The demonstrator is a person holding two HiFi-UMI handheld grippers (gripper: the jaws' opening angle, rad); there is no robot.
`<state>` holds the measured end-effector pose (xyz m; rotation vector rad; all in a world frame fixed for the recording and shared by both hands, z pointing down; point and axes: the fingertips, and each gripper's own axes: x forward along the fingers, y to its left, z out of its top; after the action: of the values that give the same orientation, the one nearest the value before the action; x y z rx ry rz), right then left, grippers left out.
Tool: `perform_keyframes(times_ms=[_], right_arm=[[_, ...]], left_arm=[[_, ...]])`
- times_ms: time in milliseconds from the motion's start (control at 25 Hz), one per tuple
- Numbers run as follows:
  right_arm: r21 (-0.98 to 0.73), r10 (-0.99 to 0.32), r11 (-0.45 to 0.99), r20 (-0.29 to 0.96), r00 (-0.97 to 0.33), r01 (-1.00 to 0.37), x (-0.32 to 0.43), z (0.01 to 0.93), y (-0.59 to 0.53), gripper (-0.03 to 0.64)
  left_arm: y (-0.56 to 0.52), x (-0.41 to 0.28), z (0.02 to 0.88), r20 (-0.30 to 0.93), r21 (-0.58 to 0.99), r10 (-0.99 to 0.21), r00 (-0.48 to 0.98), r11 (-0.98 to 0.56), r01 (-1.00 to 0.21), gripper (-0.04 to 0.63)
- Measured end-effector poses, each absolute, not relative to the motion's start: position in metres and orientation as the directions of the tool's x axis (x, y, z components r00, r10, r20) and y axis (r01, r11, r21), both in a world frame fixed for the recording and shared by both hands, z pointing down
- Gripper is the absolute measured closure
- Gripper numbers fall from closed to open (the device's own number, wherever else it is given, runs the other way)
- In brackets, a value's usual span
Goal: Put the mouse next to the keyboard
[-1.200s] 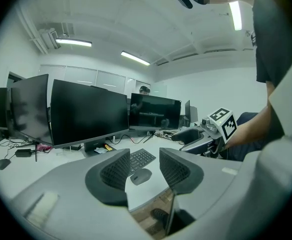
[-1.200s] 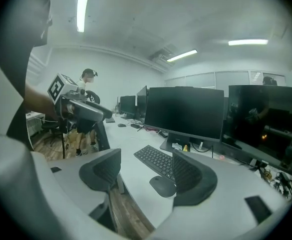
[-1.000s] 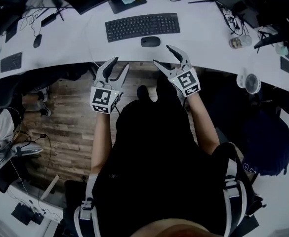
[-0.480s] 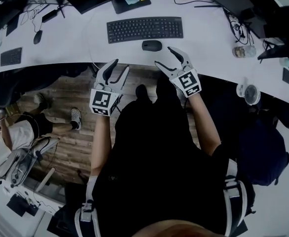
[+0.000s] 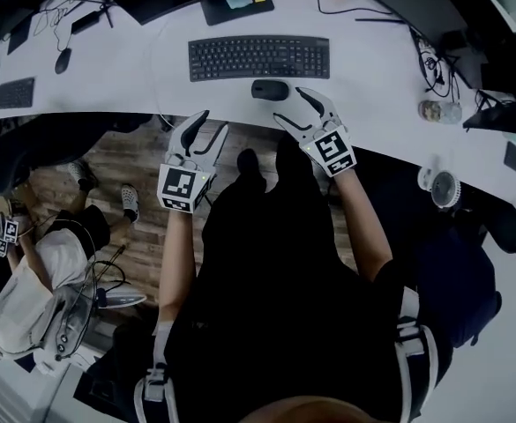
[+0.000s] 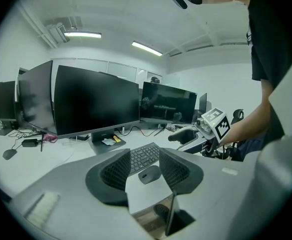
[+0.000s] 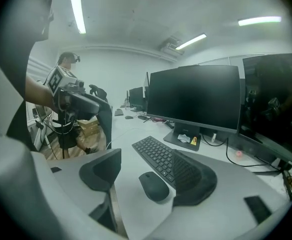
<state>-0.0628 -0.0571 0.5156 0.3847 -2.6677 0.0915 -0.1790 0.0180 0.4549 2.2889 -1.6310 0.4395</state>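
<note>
The right hand-held gripper [image 5: 289, 104], open, has moved up to the mouse [image 5: 270, 90], apparently untouched just ahead, keyboard [image 5: 258, 57] beyond; left hand-held gripper [image 5: 215, 120] open, empty.

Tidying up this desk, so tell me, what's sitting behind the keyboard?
Behind the keyboard stands a monitor; its base carries a pale slip and a small yellow item. The desk further back is covered by the monitor.
</note>
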Motion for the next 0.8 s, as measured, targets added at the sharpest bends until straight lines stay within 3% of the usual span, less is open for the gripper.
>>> perform_keyframes(times_ms=[800], right_arm=[[0.037, -0.051, 0.999, 0.558, -0.828, -0.037, -0.076, 0.578, -0.085, 0.301]], left_arm=[[-0.013, -0.177, 0.487, 0.47, 0.102, -0.843, 0.264, -0.245, -0.964, 0.416]])
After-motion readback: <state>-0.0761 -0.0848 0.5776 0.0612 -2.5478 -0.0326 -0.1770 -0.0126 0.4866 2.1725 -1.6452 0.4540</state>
